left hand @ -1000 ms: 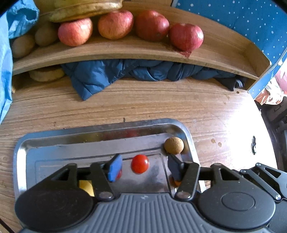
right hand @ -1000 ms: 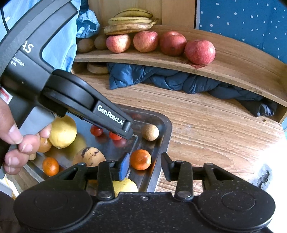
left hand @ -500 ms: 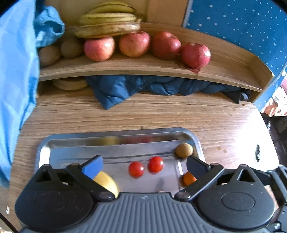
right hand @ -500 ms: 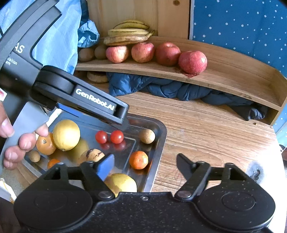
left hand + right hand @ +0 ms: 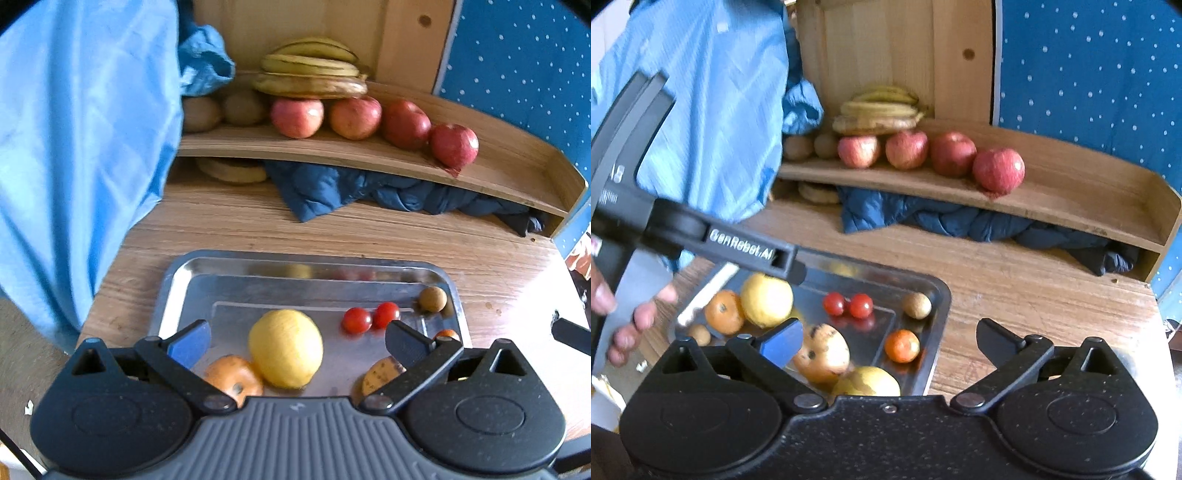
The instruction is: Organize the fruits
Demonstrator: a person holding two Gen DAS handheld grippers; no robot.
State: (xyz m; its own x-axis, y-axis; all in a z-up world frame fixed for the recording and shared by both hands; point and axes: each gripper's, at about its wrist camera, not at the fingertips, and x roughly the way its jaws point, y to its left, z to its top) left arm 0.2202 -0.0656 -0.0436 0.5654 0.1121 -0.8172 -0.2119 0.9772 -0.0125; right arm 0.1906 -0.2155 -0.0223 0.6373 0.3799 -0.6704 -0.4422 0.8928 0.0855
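Both jaws spread wide, nothing pinched; right gripper [image 5: 888,341] just finished opening, left gripper [image 5: 297,341] too. Between the left's jaws: lemon [image 5: 285,349], long axis tilted up-left, in the tray [image 5: 303,263]. Beyond it, two cherry tomatoes [image 5: 370,316]. Far shelf [image 5: 491,166]: four apples [image 5: 371,123]. Only the right view shows the small orange [image 5: 902,345].
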